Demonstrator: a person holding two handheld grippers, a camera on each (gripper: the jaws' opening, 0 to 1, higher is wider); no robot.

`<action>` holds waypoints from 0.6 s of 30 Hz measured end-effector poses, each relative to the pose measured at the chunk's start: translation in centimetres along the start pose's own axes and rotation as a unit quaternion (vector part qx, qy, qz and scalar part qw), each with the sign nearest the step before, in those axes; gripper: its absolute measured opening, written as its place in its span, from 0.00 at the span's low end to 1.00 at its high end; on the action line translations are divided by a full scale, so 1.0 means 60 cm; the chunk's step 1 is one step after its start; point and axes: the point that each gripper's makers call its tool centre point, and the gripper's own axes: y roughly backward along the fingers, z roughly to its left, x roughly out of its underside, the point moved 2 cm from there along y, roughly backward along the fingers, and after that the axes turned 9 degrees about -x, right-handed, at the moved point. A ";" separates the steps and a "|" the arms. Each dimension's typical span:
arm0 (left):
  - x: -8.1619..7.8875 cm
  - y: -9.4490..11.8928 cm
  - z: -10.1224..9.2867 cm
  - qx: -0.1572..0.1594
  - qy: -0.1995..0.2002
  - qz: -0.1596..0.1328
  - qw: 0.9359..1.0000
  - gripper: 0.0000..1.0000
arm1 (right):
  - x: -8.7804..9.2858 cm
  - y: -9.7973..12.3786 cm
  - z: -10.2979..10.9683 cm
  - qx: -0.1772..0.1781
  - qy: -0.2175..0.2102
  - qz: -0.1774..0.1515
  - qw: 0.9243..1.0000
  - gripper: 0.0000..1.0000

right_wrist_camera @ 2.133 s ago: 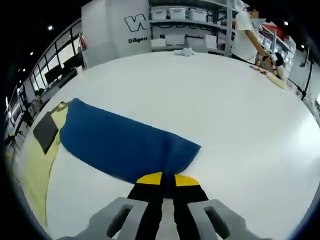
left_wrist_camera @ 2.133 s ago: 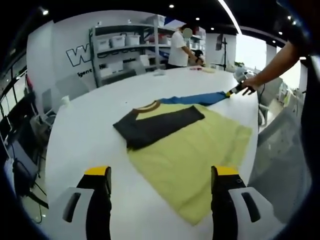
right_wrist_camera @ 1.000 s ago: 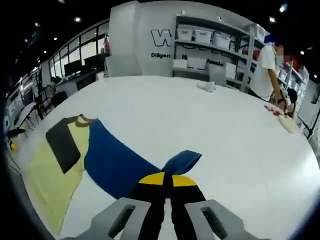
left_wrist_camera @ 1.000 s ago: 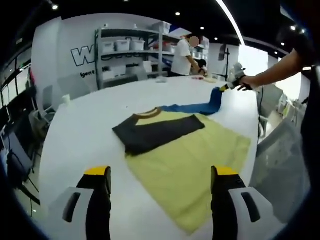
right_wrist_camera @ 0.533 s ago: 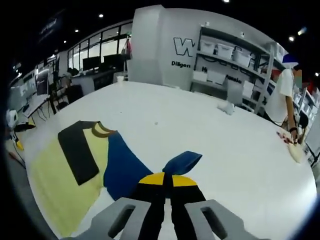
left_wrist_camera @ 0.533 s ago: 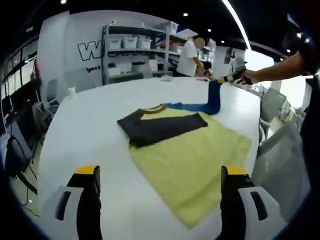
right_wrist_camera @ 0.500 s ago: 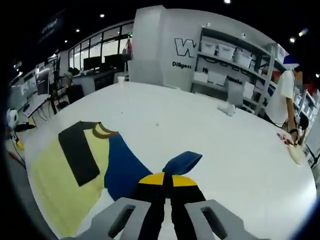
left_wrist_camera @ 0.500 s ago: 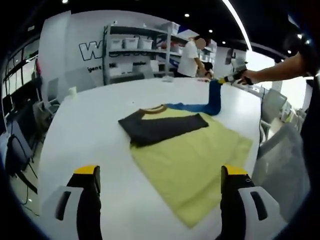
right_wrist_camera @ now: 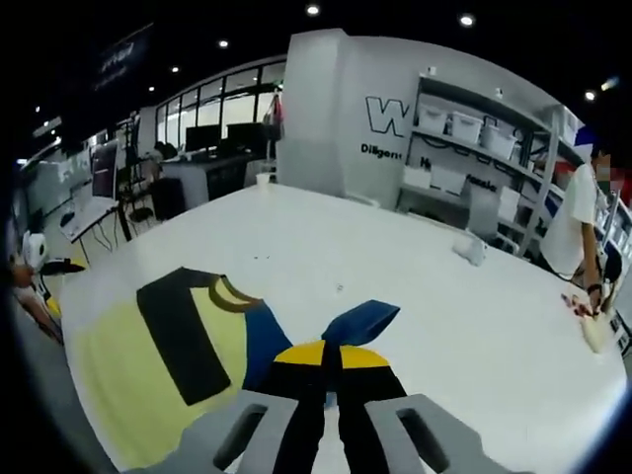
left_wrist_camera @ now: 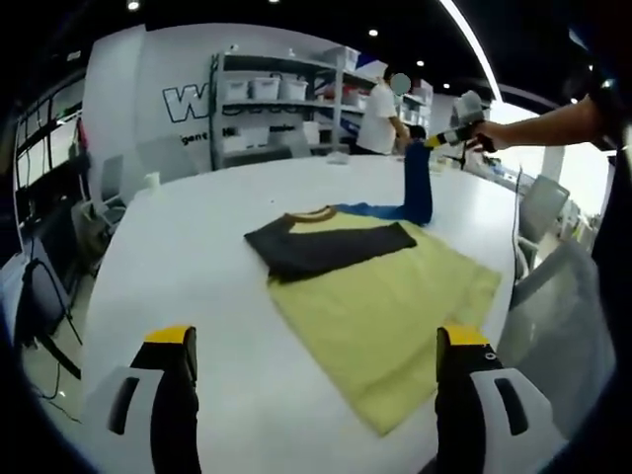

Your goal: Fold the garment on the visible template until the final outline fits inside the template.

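Note:
A yellow T-shirt (left_wrist_camera: 390, 306) lies flat on the white table (left_wrist_camera: 188, 267), with its dark grey sleeve (left_wrist_camera: 331, 247) folded across the chest. Its blue sleeve (left_wrist_camera: 419, 188) is lifted off the table and hangs from my right gripper (left_wrist_camera: 441, 141), which comes in from the right. In the right gripper view the right gripper (right_wrist_camera: 326, 354) is shut on the blue sleeve (right_wrist_camera: 357, 321), with the shirt (right_wrist_camera: 138, 365) and dark sleeve (right_wrist_camera: 183, 341) below to the left. My left gripper (left_wrist_camera: 316, 351) is open, hovering over the table short of the shirt's hem.
Shelving with white bins (left_wrist_camera: 267, 109) stands behind the table. A person in a white shirt (left_wrist_camera: 380, 114) works at the table's far side. A small white item (right_wrist_camera: 470, 247) lies on the far table. Chairs (left_wrist_camera: 538, 212) stand at the right edge.
My right gripper has raised the blue sleeve from flat on the table to hanging upright, and carried it nearer the shirt's body. The left gripper has held its place, open.

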 end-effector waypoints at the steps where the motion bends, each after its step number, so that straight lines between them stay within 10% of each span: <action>1: 0.000 0.001 0.000 0.001 0.001 0.000 1.000 0.99 | -0.005 -0.001 0.005 -0.002 0.004 -0.002 1.000 0.00; 18: 0.009 0.009 0.002 0.009 0.001 0.004 1.000 0.99 | -0.108 -0.021 0.091 -0.061 0.025 -0.046 0.997 0.00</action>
